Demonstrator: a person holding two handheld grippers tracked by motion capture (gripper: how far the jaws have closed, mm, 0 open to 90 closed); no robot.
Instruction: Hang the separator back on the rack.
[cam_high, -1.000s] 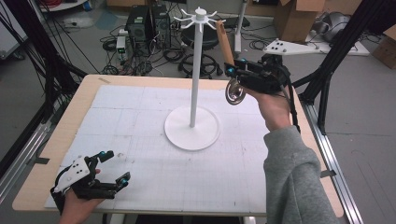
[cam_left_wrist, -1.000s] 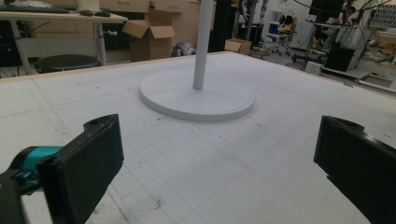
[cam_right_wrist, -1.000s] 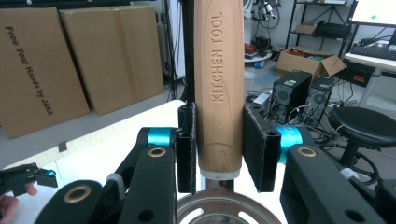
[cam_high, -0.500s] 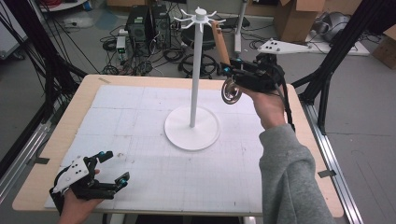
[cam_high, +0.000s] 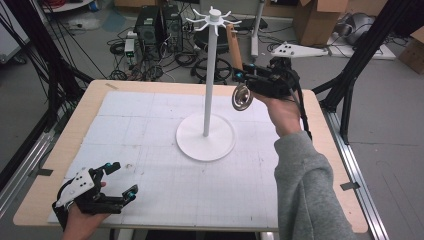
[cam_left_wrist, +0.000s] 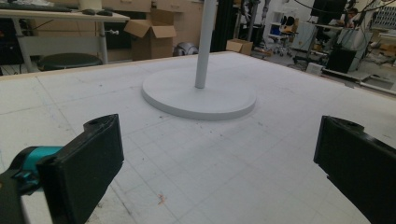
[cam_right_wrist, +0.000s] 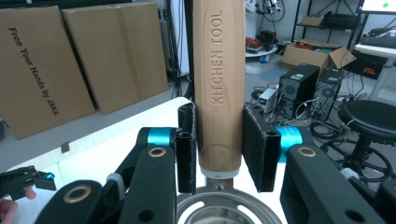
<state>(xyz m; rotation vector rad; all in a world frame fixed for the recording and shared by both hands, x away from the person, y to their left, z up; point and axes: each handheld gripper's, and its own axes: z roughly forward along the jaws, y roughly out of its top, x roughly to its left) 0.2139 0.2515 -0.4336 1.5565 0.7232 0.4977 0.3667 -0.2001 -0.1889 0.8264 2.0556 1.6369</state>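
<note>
At the lower left of the high view, the left gripper (cam_high: 114, 181) rested low over the near corner of the pale wooden desk (cam_high: 60, 150), its black fingers (cam_high: 111, 167) spread wide with nothing between them. In the left gripper view the same two fingers (cam_left_wrist: 88, 158) stood far apart at the bottom corners of the frame, above the white gridded mat (cam_left_wrist: 210, 168) that covered the desk.

Farther in, at the centre of the high view, stood the white hanging stand with a round flat base and a tall thin pole (cam_high: 206, 90), its short hooks spreading out near the top edge of the frame.

Just right of the pole, in the upper middle of the high view, the right gripper (cam_high: 240, 76) was held above the desk. Its fingers (cam_right_wrist: 259, 144) pinched the wooden-handled kitchen utensil with a round metal head (cam_high: 241, 97). In the right gripper view the handle (cam_right_wrist: 219, 84) rose upright between the pads, which pressed on both its sides, and the metal head (cam_right_wrist: 219, 207) showed at the bottom centre.
</note>
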